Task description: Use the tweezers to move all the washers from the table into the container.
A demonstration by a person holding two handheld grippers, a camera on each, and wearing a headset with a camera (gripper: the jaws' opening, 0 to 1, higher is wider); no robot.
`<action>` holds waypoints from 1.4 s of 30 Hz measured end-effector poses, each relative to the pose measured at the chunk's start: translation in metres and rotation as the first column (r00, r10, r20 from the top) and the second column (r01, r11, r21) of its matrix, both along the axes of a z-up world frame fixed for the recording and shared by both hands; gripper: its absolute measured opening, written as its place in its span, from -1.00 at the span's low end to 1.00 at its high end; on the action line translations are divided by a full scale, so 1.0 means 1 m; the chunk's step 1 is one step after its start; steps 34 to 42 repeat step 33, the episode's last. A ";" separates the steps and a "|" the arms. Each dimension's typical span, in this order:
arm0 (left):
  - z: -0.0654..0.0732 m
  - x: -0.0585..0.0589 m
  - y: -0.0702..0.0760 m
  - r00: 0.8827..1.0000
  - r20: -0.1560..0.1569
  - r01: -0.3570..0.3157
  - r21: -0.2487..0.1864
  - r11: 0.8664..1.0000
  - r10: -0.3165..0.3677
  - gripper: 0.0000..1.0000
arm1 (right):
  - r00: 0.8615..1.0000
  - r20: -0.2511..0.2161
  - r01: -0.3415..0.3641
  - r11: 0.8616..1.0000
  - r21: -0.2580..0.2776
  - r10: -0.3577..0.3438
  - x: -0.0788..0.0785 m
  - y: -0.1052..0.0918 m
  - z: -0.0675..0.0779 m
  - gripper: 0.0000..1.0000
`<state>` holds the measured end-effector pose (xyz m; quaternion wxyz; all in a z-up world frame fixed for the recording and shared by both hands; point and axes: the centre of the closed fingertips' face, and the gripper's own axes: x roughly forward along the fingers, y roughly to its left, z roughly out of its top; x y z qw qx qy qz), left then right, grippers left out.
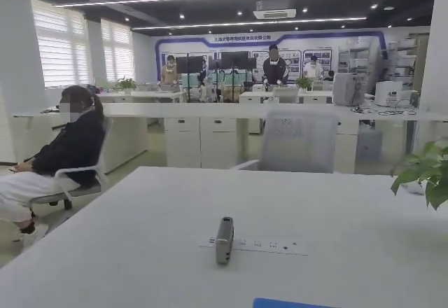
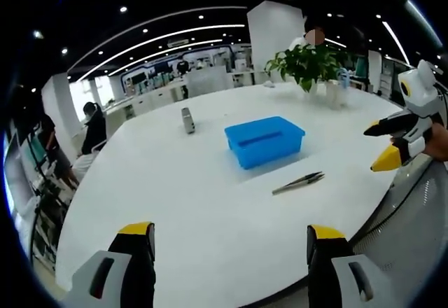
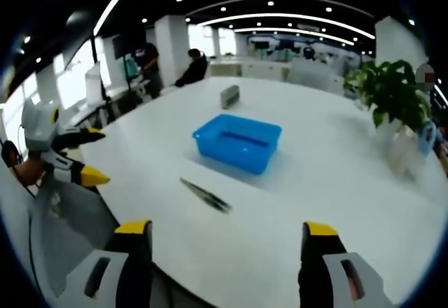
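Note:
A blue container (image 2: 264, 140) stands on the white table (image 2: 196, 203), its rim also peeking in at the bottom of the head view (image 1: 294, 303). Metal tweezers (image 2: 299, 181) lie flat on the table just in front of it, untouched. My left gripper (image 2: 231, 231) hovers open over the near table edge with nothing between its yellow-tipped jaws. My right gripper (image 3: 225, 229) is likewise open and holds nothing, facing the container (image 3: 238, 140) and the tweezers (image 3: 205, 195). Each gripper appears in the other's view, the right (image 2: 381, 145) and the left (image 3: 96, 155), both off the table's edge.
A grey device (image 1: 224, 239) rests on a power strip (image 1: 273, 246) set in the table's middle. A potted plant (image 1: 427, 171) stands at the right side. A mesh chair (image 1: 297, 140) sits beyond the far edge, and a person (image 1: 63, 147) sits at the left.

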<state>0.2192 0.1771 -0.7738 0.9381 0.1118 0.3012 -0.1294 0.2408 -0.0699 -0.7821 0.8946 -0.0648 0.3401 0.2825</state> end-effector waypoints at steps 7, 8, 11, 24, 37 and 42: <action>-0.008 0.001 0.001 1.000 -0.021 0.001 0.008 1.000 0.000 0.82 | 1.000 -0.007 -0.003 1.000 -0.001 0.003 -0.001 0.001 -0.001 0.71; -0.010 0.001 0.001 1.000 -0.024 0.000 0.008 1.000 0.000 0.82 | 1.000 -0.013 -0.003 1.000 -0.002 0.003 -0.002 0.001 -0.002 0.71; -0.012 0.000 0.001 0.999 -0.034 0.003 0.015 1.000 -0.002 0.81 | 1.000 -0.024 -0.002 1.000 -0.004 0.002 -0.002 0.000 -0.004 0.72; -0.020 -0.001 0.004 0.998 -0.064 -0.004 0.024 1.000 0.006 0.80 | 0.996 -0.084 0.029 1.000 -0.003 -0.029 -0.003 -0.005 -0.014 0.72; -0.018 0.000 0.006 0.998 -0.053 -0.014 0.023 1.000 0.016 0.79 | 0.995 -0.097 0.005 1.000 -0.008 -0.005 -0.007 -0.001 -0.016 0.74; -0.018 0.000 0.006 0.998 -0.053 -0.014 0.023 1.000 0.016 0.79 | 0.995 -0.097 0.005 1.000 -0.008 -0.005 -0.007 -0.001 -0.016 0.74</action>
